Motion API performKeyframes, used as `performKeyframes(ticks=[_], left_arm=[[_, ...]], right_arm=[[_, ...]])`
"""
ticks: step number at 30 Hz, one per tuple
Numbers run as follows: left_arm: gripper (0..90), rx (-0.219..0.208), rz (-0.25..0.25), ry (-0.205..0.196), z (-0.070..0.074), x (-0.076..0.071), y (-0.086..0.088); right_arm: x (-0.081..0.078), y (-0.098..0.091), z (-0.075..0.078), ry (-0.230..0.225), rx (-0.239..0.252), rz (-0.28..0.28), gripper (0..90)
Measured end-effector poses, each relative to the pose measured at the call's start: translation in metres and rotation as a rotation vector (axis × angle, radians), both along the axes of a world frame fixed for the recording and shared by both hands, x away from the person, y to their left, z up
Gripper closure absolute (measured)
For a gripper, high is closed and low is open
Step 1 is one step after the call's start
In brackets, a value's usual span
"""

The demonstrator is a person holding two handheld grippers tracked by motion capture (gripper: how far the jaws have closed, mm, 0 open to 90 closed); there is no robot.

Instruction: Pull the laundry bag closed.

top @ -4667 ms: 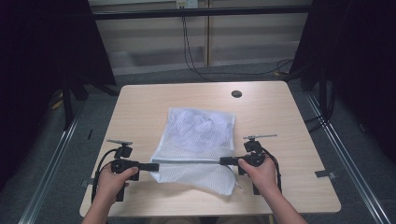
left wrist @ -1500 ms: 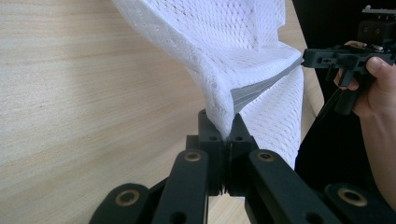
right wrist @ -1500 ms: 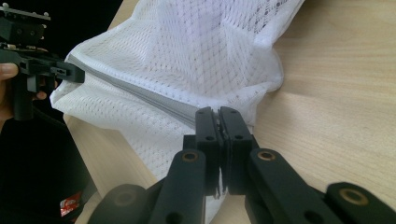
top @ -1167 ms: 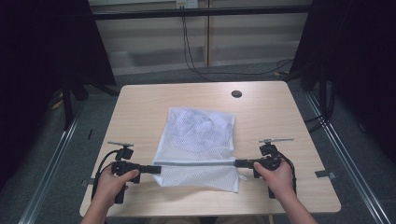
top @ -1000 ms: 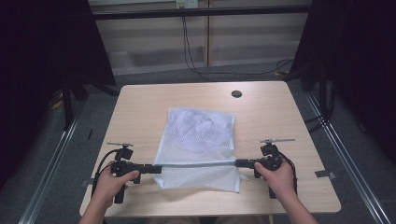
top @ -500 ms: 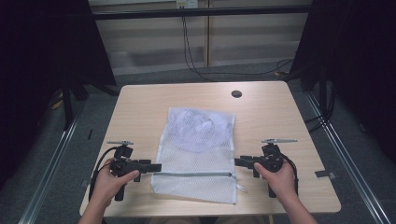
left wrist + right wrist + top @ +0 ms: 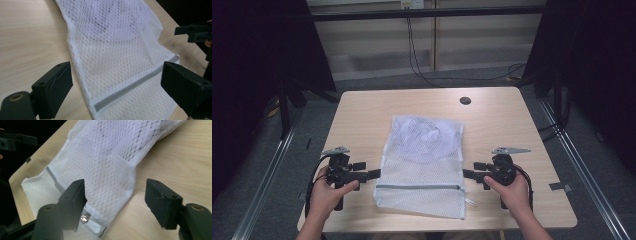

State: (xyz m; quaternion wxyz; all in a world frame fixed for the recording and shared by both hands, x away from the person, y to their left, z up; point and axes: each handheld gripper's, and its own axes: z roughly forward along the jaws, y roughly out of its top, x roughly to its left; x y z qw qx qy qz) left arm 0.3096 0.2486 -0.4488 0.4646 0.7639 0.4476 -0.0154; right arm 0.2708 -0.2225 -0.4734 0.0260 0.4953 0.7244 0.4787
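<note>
- White mesh laundry bag (image 7: 422, 165) lies flat on the pale wood table (image 7: 362, 115), its long side running away from you, and its near end sits close to the table's front edge.
- A grey zipper (image 7: 418, 186) crosses the bag near your end. Its small metal pull (image 7: 85, 218) shows in the right gripper view, at the bag's right corner.
- Something pale and rounded shows through the mesh in the far half of the bag; what it is cannot be told.
- Your left claw (image 7: 374, 174) lies level just beside the bag's left edge and points toward it. In the left gripper view (image 7: 115, 87) its jaws stand wide apart, having just been opening. The bag's left edge and the zipper's end lie between them, and neither pad presses on the mesh.
- Your right claw (image 7: 467, 174) lies level at the bag's right edge and points toward it. In the right gripper view (image 7: 115, 202) its jaws stand apart, having just been opening. The bag's corner lies between them on the table. The mesh runs close past the left pad, and the right pad is clear of the cloth, over bare wood.
- Both claws are released; the bag rests on the table with nothing holding it.
- A small dark round spot (image 7: 465, 100) sits near the table's far edge, well apart from the bag.
</note>
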Motion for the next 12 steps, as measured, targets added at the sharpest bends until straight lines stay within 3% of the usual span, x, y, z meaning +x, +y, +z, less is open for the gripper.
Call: performKeyframes(ticks=[2,5,12], left_arm=[[9.2,0.022,0.006,-0.019,0.0002,0.0003,0.0004],[9.2,0.039,0.017,-0.036,0.0,0.0001,0.0005],[8.7,0.058,0.017,-0.05,-0.0014,0.0016,0.0005]], right_arm=[[0.0002,-0.0008,0.0004,-0.021,-0.025,0.002,29.8],[0.0002,-0.0026,0.0014,-0.031,-0.019,-0.004,28.6],[0.0006,-0.0052,0.0009,-0.024,-0.035,-0.009,26.4]])
